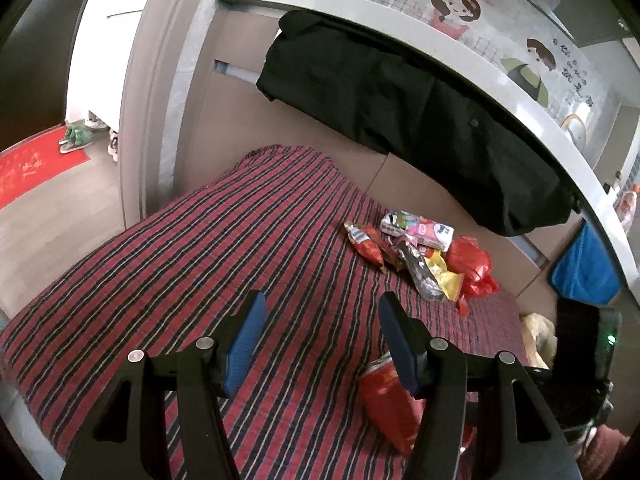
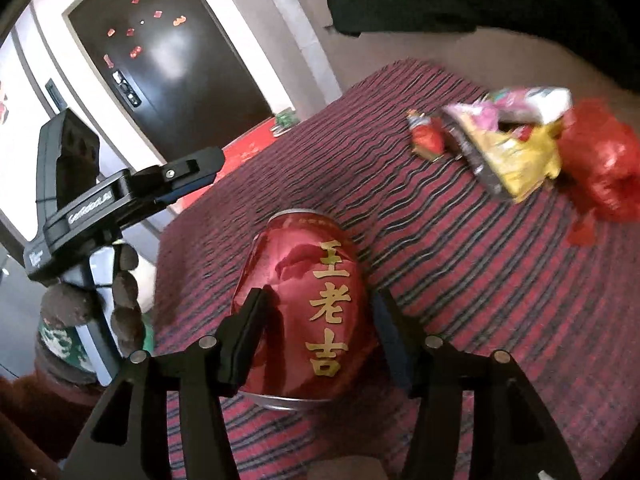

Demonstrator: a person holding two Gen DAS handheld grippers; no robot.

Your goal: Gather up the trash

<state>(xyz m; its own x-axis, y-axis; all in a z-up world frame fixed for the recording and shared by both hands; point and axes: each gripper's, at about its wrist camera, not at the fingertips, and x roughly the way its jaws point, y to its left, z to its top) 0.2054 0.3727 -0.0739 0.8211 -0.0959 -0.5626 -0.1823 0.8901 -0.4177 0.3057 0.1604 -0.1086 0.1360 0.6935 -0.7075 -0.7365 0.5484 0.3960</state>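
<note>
Your right gripper (image 2: 316,316) is squeezed around a dented red can (image 2: 308,304), one finger on each side, just above the striped blanket (image 2: 460,280). Your left gripper (image 1: 322,312) is wide open and holds nothing. It hangs over the same blanket. Farther back on the blanket lies a pile of wrappers (image 1: 420,256), touching a red plastic bag (image 1: 474,268).

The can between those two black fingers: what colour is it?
Red with gold Chinese characters; the can shows best in the right wrist view.
</note>
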